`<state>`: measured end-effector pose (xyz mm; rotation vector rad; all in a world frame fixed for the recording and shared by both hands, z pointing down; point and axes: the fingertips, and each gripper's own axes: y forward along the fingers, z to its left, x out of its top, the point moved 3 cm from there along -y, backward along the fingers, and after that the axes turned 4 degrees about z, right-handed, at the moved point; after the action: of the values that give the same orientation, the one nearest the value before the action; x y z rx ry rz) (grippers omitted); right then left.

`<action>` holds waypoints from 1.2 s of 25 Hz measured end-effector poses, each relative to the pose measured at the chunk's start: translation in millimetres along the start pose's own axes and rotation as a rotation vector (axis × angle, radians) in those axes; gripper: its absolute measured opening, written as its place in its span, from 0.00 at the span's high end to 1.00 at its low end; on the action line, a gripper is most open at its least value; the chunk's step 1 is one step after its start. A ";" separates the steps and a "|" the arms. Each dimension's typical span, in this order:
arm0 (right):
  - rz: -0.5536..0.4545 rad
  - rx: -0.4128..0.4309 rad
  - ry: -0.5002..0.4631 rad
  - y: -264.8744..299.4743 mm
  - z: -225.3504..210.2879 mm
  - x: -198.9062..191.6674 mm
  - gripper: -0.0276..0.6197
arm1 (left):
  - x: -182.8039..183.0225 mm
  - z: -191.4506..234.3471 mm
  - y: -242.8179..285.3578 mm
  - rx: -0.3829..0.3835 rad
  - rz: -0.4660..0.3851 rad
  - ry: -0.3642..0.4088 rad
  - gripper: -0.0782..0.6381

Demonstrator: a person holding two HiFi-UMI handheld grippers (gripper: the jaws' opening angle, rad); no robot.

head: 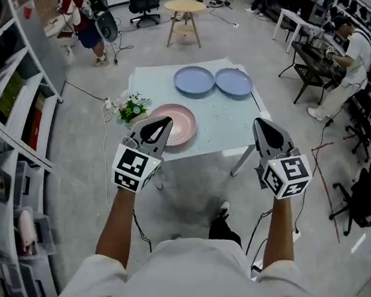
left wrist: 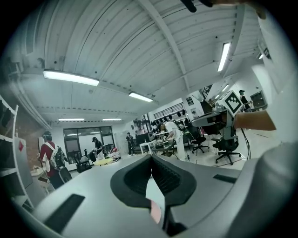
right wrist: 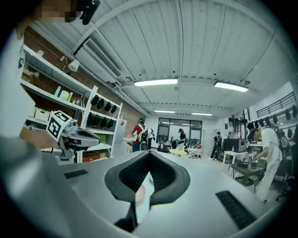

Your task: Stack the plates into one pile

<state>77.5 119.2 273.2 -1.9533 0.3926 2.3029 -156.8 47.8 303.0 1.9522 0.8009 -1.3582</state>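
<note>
In the head view a pink plate [head: 172,124] lies near the front edge of a small pale table [head: 228,126]. Two blue plates, one on the left [head: 194,80] and one on the right [head: 234,81], sit side by side at the table's far side. My left gripper [head: 164,119] is held up in front of the table, its tip over the pink plate's near edge, shut and empty. Off the table's front right corner, my right gripper [head: 259,122] is also shut and empty. Both gripper views look across the room; a sliver of pink plate [left wrist: 155,212] shows beneath the jaws.
A small bunch of flowers [head: 132,108] lies at the table's left edge. White shelving [head: 1,157] runs along the left. A wooden stool [head: 185,19] stands beyond the table. People [head: 345,63] work at desks at the right and back left, with office chairs around.
</note>
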 end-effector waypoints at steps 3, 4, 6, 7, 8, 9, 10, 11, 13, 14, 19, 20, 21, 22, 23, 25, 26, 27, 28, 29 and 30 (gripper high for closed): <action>0.013 0.012 -0.005 25.0 -16.0 -5.6 0.94 | -0.4 10.0 22.4 -0.018 -0.005 -0.059 0.87; 0.017 0.020 -0.004 34.0 -23.2 -8.3 0.94 | -0.4 12.9 32.5 -0.019 -0.004 -0.067 0.87; 0.017 0.035 -0.009 52.7 -41.6 -13.5 0.94 | -0.8 18.3 57.8 -0.004 0.008 -0.047 0.87; 0.013 0.042 -0.013 62.4 -53.2 -15.4 0.94 | -0.5 20.9 72.1 0.008 0.015 -0.032 0.87; 0.005 0.048 -0.012 72.3 -66.4 -16.7 0.94 | 0.6 23.7 86.7 0.020 0.019 -0.021 0.87; -0.005 0.055 -0.007 82.5 -80.8 -17.4 0.94 | 2.4 27.1 101.4 0.035 0.022 -0.014 0.87; -0.014 0.063 0.001 93.1 -96.0 -17.7 0.94 | 4.6 30.9 116.2 0.051 0.027 -0.008 0.87; -0.018 0.076 0.006 103.9 -111.0 -17.9 0.94 | 7.3 34.7 130.9 0.068 0.032 -0.005 0.87; -0.011 0.112 -0.001 124.3 -137.3 -18.7 0.94 | 13.0 40.9 158.1 0.098 0.044 0.001 0.87; -0.006 0.133 -0.012 134.1 -148.4 -18.7 0.94 | 15.7 44.0 170.4 0.112 0.051 0.004 0.87; -0.022 0.213 -0.036 186.2 -194.8 -13.3 0.94 | 20.5 68.4 228.1 0.178 0.089 -0.007 0.87; -0.024 0.230 -0.034 196.3 -201.9 -13.7 0.94 | 19.4 72.4 238.6 0.188 0.100 -0.010 0.86; -0.022 0.247 -0.032 206.4 -209.1 -15.0 0.94 | 18.4 75.8 249.1 0.197 0.110 -0.012 0.86; -0.018 0.263 -0.032 216.6 -216.7 -16.8 0.94 | 17.6 79.0 259.6 0.207 0.119 -0.015 0.87; -0.011 0.278 -0.030 226.8 -224.7 -19.0 0.94 | 17.1 81.7 269.9 0.218 0.127 -0.017 0.86; 0.004 0.302 -0.028 247.2 -239.6 -24.4 0.94 | 16.0 86.3 288.7 0.240 0.143 -0.024 0.87; 0.011 0.313 -0.033 257.4 -245.6 -27.1 0.94 | 14.9 88.6 296.8 0.252 0.151 -0.028 0.86; 0.019 0.324 -0.041 267.6 -250.0 -29.5 0.94 | 13.5 91.5 304.0 0.262 0.160 -0.032 0.86; 0.027 0.337 -0.052 278.2 -252.3 -31.7 0.94 | 11.6 95.4 309.8 0.271 0.169 -0.036 0.86; 0.038 0.354 -0.061 289.2 -252.3 -33.7 0.94 | 9.0 100.3 314.0 0.278 0.177 -0.040 0.87; 0.050 0.372 -0.070 301.0 -250.3 -35.6 0.94 | 5.6 106.0 316.8 0.284 0.185 -0.043 0.86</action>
<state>251.3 -231.4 311.5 -1.6957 0.8049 2.1275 27.6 -230.5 315.0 2.1438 0.4110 -1.4576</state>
